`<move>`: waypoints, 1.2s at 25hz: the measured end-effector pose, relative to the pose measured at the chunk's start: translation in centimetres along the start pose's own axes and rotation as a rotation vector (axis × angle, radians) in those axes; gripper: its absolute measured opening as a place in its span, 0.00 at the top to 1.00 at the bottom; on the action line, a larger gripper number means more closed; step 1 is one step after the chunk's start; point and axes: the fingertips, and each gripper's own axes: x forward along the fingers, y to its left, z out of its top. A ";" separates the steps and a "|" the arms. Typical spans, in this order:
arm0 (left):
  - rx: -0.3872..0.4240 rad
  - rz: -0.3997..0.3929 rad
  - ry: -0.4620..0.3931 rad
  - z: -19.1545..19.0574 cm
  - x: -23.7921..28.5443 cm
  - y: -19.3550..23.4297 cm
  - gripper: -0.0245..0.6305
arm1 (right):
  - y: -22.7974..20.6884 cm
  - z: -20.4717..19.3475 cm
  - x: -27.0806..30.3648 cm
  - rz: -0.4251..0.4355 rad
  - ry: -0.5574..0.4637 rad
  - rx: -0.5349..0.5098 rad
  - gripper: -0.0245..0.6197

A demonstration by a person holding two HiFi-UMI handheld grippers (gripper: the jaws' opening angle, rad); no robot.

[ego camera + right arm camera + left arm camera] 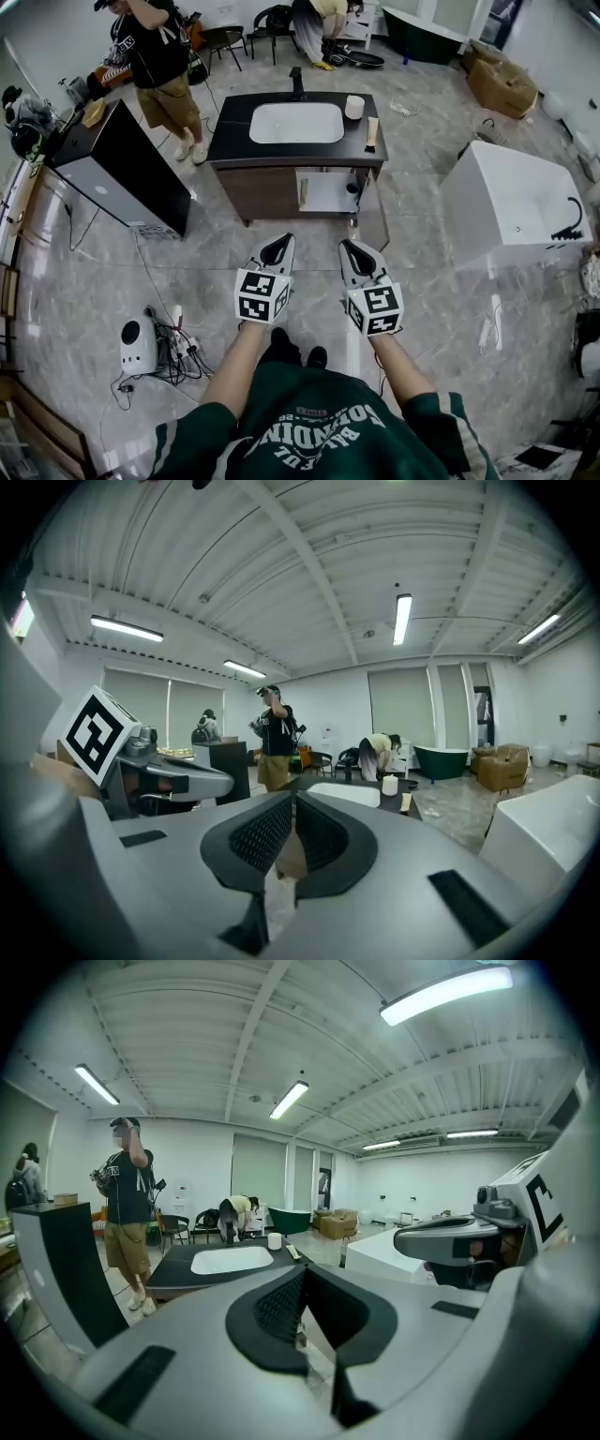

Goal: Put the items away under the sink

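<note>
The sink cabinet (281, 192) stands ahead of me, with a black top, a white basin (296, 123) and a black tap. On the top's right side are a white cup (354, 107) and a flat tan item (371, 133). Below, the right-hand compartment (328, 192) is open, with a small dark thing at its right side. My left gripper (277, 250) and right gripper (354, 255) hover side by side over the floor, well short of the cabinet. Both are shut with nothing in them. The left gripper view (302, 1274) and the right gripper view (292, 799) show the jaws meeting at the tips.
A black-fronted cabinet (122, 169) stands at the left and a white tub (511, 202) at the right. One person (155, 66) stands beyond the sink's left; another bends over at the back (319, 19). A white device with cables (141, 347) lies on the floor at my left.
</note>
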 end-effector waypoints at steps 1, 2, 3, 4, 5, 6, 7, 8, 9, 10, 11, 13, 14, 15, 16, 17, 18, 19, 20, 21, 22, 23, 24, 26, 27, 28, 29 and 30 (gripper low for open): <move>-0.005 0.001 -0.002 0.0 0.3 0.4 0.95 | 0.0 -0.1 0.6 0.003 0.004 0.001 0.89; -0.012 0.001 -0.005 0.1 0.7 0.8 0.95 | -0.1 -0.1 1.3 0.006 0.008 0.003 0.89; -0.019 0.001 -0.009 0.2 1.1 1.4 0.95 | -0.2 0.0 2.0 0.009 0.010 0.006 0.89; -0.023 0.002 -0.013 0.4 1.6 2.1 0.95 | -0.2 0.2 2.9 0.011 0.010 0.008 0.89; -0.026 0.003 -0.015 0.6 2.1 2.9 0.95 | -0.3 0.5 3.9 0.012 0.009 0.008 0.89; -0.029 0.002 -0.016 0.9 2.8 3.7 0.95 | -0.3 0.9 4.9 0.012 0.007 0.005 0.89; -0.030 -0.001 -0.016 1.1 3.5 4.5 0.95 | -0.5 1.2 6.0 0.009 0.006 0.002 0.89; -0.030 -0.008 -0.019 1.4 4.4 5.3 0.95 | -0.8 1.6 7.1 0.003 0.006 -0.001 0.89; -0.029 -0.017 -0.024 1.7 5.3 6.1 0.95 | -1.1 1.9 8.2 -0.004 0.007 -0.004 0.89; -0.026 -0.027 -0.031 2.1 6.2 6.9 0.95 | -1.4 2.2 9.4 -0.010 0.008 -0.005 0.89; -0.023 -0.036 -0.038 2.5 7.2 7.8 0.95 | -1.7 2.5 10.7 -0.016 0.008 -0.006 0.89; -0.009 -0.058 -0.045 3.1 9.5 9.7 0.95 | -2.5 3.2 13.5 -0.031 0.010 -0.008 0.89; -0.001 -0.072 -0.044 3.4 10.8 10.6 0.95 | -2.9 3.4 15.0 -0.041 0.012 -0.008 0.89; 0.004 -0.088 -0.042 3.7 12.0 11.6 0.95 | -3.3 3.7 16.5 -0.051 0.015 -0.006 0.89; 0.006 -0.104 -0.041 4.0 13.2 12.5 0.95 | -3.6 4.0 17.9 -0.062 0.017 -0.003 0.89; 0.004 -0.120 -0.040 4.3 14.2 13.5 0.95 | -3.9 4.3 19.2 -0.072 0.021 0.001 0.89; 0.002 -0.134 -0.039 4.7 15.2 14.3 0.95 | -4.1 4.5 20.5 -0.081 0.026 0.003 0.89; 0.000 -0.147 -0.040 5.0 16.1 15.2 0.95 | -4.2 4.6 21.7 -0.089 0.031 0.004 0.89; -0.001 -0.159 -0.042 5.2 16.9 16.0 0.95 | -4.3 4.8 22.8 -0.098 0.034 0.005 0.89; -0.001 -0.170 -0.044 5.5 17.6 16.8 0.95 | -4.3 5.0 23.9 -0.106 0.035 0.007 0.89; -0.001 -0.179 -0.045 5.7 18.4 17.6 0.95 | -4.4 5.2 24.8 -0.115 0.033 0.009 0.89; -0.002 -0.189 -0.045 5.9 19.0 18.3 0.95 | -4.5 5.4 25.7 -0.123 0.031 0.012 0.89; -0.003 -0.199 -0.044 6.0 19.7 18.9 0.95 | -4.6 5.5 26.6 -0.129 0.031 0.014 0.89; -0.001 -0.219 -0.037 6.1 20.8 19.7 0.95 | -5.0 5.5 27.9 -0.141 0.037 0.019 0.89; 0.000 -0.229 -0.033 6.1 21.3 20.0 0.95 | -5.3 5.5 28.5 -0.148 0.041 0.021 0.89; 0.001 -0.238 -0.029 6.1 21.8 20.3 0.95 | -5.6 5.4 29.0 -0.157 0.044 0.025 0.89; 0.002 -0.248 -0.027 6.1 22.3 20.5 0.95 | -6.0 5.4 29.5 -0.166 0.045 0.028 0.89; 0.003 -0.255 -0.025 6.1 22.8 20.8 0.95 | -6.4 5.5 30.0 -0.176 0.045 0.031 0.89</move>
